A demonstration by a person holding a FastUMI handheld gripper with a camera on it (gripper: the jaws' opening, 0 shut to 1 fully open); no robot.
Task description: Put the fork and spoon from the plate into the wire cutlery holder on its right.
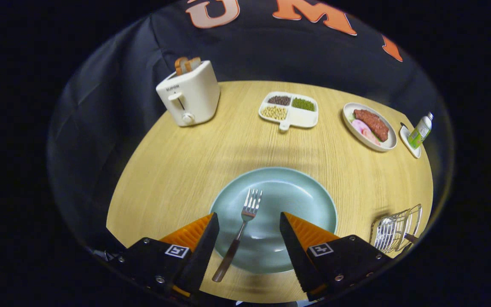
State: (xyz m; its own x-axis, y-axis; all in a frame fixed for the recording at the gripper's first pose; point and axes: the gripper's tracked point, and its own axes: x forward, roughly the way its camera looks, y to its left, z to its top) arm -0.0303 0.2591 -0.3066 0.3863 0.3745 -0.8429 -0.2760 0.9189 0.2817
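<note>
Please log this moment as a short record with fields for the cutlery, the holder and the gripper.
fork: lying on the green plate, tines away, handle past the near rim
spoon: seemingly already in the wire cutlery holder
holder: right of the plate
hand-held gripper: open, fingers either side of the fork, not touching

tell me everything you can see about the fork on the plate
The fork looks like shiny metal, with four tines and a slim handle. It lies flat on the pale blue-green plate, tines pointing toward the far side of the table, handle end reaching over the near rim. It sits between the open gripper's fingers, which are not touching it.
</note>
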